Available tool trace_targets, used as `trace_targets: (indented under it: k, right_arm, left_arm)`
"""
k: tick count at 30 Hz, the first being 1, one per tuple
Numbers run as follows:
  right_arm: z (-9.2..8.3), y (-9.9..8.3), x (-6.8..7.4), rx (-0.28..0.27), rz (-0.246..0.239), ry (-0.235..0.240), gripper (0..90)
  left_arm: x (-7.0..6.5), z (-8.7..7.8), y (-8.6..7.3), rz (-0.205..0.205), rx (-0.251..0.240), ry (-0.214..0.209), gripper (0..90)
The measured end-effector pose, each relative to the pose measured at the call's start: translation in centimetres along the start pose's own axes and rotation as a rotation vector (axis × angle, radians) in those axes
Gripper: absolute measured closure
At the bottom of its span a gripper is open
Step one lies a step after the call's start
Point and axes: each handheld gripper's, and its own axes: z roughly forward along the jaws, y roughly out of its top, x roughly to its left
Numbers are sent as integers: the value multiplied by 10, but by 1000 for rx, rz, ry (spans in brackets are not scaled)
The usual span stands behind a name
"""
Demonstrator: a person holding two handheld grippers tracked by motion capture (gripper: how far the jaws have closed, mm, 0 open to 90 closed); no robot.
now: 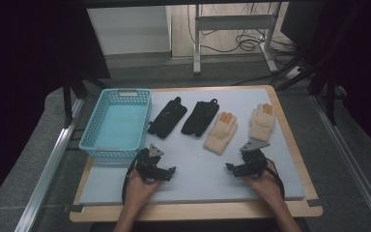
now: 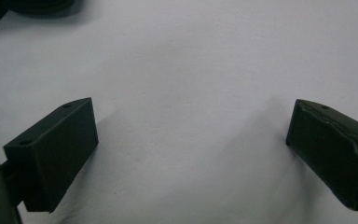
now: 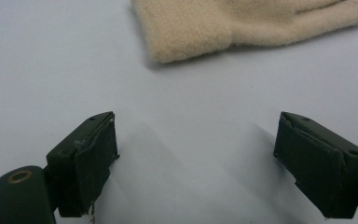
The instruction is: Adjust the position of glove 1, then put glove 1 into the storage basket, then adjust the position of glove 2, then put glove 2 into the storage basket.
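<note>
I count two black gloves (image 1: 182,117) and two cream knitted gloves (image 1: 241,126), soft and flat, in a row on the grey foam mat (image 1: 193,179) beside one blue plastic lattice basket (image 1: 118,123). My left gripper (image 1: 169,171) and right gripper (image 1: 230,167) rest on the mat, jaws wide apart, holding nothing; a cream cuff lies just beyond my right gripper.

basket (image 1: 117,123): light turquoise, lattice walls
gloves beyond the left claw (image 1: 160,170): two black gloves (image 1: 165,117)
gloves beyond the right claw (image 1: 239,169): two cream gloves (image 1: 221,133) with orange fingertips
mat (image 1: 198,174): pale blue-grey, plain
table (image 1: 193,210): light wood edge
claws: black, grey top plates
</note>
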Motion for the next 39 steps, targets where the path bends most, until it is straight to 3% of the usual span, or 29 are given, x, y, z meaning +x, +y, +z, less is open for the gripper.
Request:
trace_targets:
  k: [30,39]
  right_arm:
    - [-1,2,0,6,15,7,144]
    - [-1,21,-3,-24,34,42,170]
  left_arm:
    - [0,0,0,7,-5,-1,33]
    - [-1,-1,-1,10,-9,-2,42]
